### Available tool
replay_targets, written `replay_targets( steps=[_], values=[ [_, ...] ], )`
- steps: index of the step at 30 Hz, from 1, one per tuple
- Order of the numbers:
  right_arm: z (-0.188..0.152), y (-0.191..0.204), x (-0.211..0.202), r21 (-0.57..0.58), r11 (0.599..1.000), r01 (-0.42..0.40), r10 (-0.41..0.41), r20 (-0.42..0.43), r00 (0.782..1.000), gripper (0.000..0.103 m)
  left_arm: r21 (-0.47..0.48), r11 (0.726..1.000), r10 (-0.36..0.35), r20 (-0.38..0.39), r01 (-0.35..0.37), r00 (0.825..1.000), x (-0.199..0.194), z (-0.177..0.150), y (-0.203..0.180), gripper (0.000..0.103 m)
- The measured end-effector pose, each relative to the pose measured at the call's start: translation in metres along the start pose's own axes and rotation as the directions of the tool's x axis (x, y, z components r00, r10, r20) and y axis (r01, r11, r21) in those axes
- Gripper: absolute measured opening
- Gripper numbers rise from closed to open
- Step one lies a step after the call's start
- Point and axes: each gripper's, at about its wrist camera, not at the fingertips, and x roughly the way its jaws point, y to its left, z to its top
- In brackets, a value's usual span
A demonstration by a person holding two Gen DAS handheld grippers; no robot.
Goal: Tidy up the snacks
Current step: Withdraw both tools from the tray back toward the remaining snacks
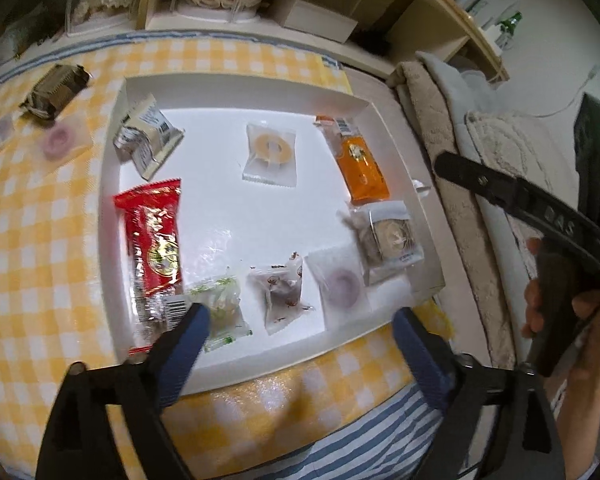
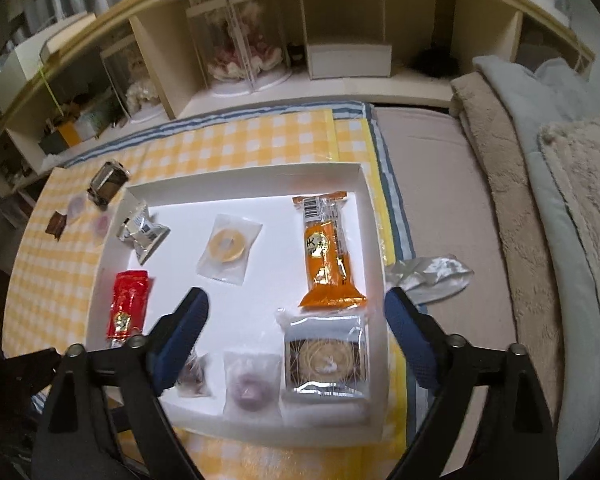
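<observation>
A white tray [image 1: 240, 92] [image 2: 244, 180] on a yellow checked cloth holds several wrapped snacks: a red bar [image 1: 154, 244] [image 2: 127, 310], an orange bar [image 1: 358, 162] [image 2: 327, 256], a yellow ring sweet [image 1: 271, 148] [image 2: 228, 246], a silver pack [image 1: 146, 136] [image 2: 142, 232], a brown roll cake [image 1: 388, 236] [image 2: 326, 356], a purple ring sweet [image 1: 342, 284] [image 2: 250, 388]. My left gripper [image 1: 300, 316] is open and empty above the tray's near edge. My right gripper [image 2: 296, 304] is open and empty over the tray; it also shows in the left wrist view [image 1: 540, 208], held by a hand.
On the cloth left of the tray lie a brown snack pack [image 1: 56, 90] [image 2: 108, 180], pale ring sweets [image 1: 60, 140] [image 2: 102, 222] and a small brown piece [image 2: 56, 224]. A crumpled clear wrapper [image 2: 432, 276] lies right of the tray. Shelves stand behind; folded blankets [image 2: 540, 200] lie right.
</observation>
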Motion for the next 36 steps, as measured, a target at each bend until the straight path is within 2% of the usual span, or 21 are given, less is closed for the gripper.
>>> replay_targets(
  steps=[4, 19, 27, 36],
  values=[
    [-0.008, 0.000, -0.016, 0.010, 1.000, 0.012, -0.012, 0.022, 1.000, 0.103, 0.011, 1.000, 0.008, 0.027, -0.009, 1.000, -0.018, -0.004, 0.000, 0.103],
    [-0.026, 0.019, -0.079, 0.021, 1.000, 0.023, -0.025, 0.111, 0.994, 0.103, 0.091, 0.995, 0.027, 0.146, -0.040, 0.989, -0.098, -0.009, 0.008, 0.103],
    [-0.026, 0.044, -0.105, 0.024, 1.000, 0.015, -0.018, 0.150, 0.988, 0.103, 0.105, 0.991, 0.060, 0.234, -0.087, 0.970, -0.155, -0.009, 0.031, 0.103],
    [-0.019, 0.086, -0.105, 0.001, 1.000, -0.012, 0.012, 0.162, 0.987, 0.103, 0.088, 0.981, 0.139, 0.289, -0.171, 0.947, -0.200, -0.016, 0.072, 0.103]
  ],
)
